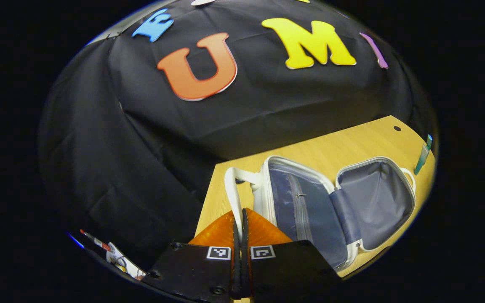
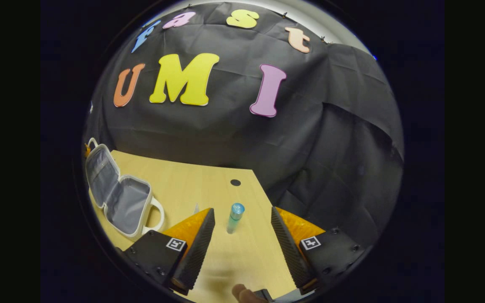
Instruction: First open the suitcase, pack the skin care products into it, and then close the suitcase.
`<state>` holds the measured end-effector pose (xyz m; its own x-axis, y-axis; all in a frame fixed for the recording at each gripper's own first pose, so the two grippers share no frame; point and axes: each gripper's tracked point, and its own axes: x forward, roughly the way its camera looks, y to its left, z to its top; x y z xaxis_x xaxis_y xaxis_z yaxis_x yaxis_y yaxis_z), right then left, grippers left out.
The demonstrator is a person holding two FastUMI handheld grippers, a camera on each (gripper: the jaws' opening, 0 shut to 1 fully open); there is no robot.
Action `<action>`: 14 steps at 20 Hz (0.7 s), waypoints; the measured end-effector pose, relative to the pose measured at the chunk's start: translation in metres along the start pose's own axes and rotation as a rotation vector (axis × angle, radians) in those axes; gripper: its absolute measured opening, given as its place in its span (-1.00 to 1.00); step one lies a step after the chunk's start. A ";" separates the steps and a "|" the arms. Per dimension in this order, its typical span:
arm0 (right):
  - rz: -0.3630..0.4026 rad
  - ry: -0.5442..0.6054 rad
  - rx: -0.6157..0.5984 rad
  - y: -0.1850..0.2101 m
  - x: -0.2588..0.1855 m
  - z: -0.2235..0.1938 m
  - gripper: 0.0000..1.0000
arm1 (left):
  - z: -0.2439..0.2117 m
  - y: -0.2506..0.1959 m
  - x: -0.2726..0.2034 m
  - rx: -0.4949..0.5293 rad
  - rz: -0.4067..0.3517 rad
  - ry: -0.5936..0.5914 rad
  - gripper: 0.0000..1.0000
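wooden table [image 2: 209, 185]: suitcase [image 1: 335, 202] open; left tongs [image 1: 239, 235] pinch handle [image 1: 233, 189], right tongs [image 2: 242, 229] spread.

Brightness: dim booth, the pale wooden tabletop [image 2: 209, 185] the brightest surface.
Light source: overhead; soft sheen on the black wall cloth [image 1: 242, 109].
Shadows: faint, short beneath the open white suitcase with grey lining [image 1: 335, 202].
Distortion: strong fisheye bending of table edges.
Blur: slight smear low in the right gripper view; rims softer.

Light wooden table [image 2: 192, 185] with a small dark hole [image 2: 235, 182], against black cloth wall [image 2: 310, 139].
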<state>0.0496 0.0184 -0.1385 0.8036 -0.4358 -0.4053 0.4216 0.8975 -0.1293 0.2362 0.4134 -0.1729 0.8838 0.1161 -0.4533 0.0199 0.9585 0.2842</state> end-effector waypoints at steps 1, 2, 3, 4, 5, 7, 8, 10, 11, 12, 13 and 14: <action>-0.008 0.007 -0.004 0.000 -0.002 -0.003 0.60 | -0.016 0.003 0.010 -0.018 -0.006 0.028 -0.94; -0.016 0.014 -0.009 0.000 -0.004 -0.007 0.60 | -0.032 0.007 0.019 -0.034 -0.015 0.060 -0.94; -0.022 0.022 -0.010 0.001 -0.006 -0.009 0.60 | -0.047 0.008 0.026 -0.048 -0.029 0.096 -0.94; -0.027 0.031 -0.009 0.001 -0.008 -0.014 0.60 | -0.061 0.007 0.034 -0.059 -0.045 0.130 -0.94; -0.031 0.040 -0.006 0.001 -0.010 -0.018 0.59 | -0.075 0.005 0.042 -0.072 -0.060 0.157 -0.94; -0.038 0.055 -0.003 0.001 -0.012 -0.024 0.60 | -0.098 0.000 0.056 -0.099 -0.095 0.196 -0.93; -0.042 0.066 -0.007 0.000 -0.013 -0.029 0.59 | -0.106 0.000 0.059 -0.109 -0.112 0.201 -0.94; -0.052 0.093 -0.017 -0.002 -0.015 -0.037 0.60 | -0.114 -0.001 0.069 -0.148 -0.151 0.190 -0.93; -0.056 0.107 -0.018 -0.004 -0.016 -0.041 0.59 | -0.118 0.000 0.073 -0.171 -0.161 0.187 -0.93; -0.059 0.118 -0.018 -0.004 -0.017 -0.044 0.62 | -0.121 -0.001 0.075 -0.192 -0.171 0.178 -0.87; -0.064 0.124 -0.012 -0.006 -0.018 -0.045 0.60 | -0.122 -0.001 0.077 -0.217 -0.177 0.166 -0.99; -0.068 0.126 -0.001 -0.008 -0.019 -0.045 0.60 | -0.122 0.000 0.077 -0.244 -0.178 0.156 -0.92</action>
<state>0.0120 0.0229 -0.1704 0.7138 -0.4843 -0.5059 0.4732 0.8661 -0.1614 0.2473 0.4539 -0.3112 0.7937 -0.0386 -0.6071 0.0382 0.9992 -0.0135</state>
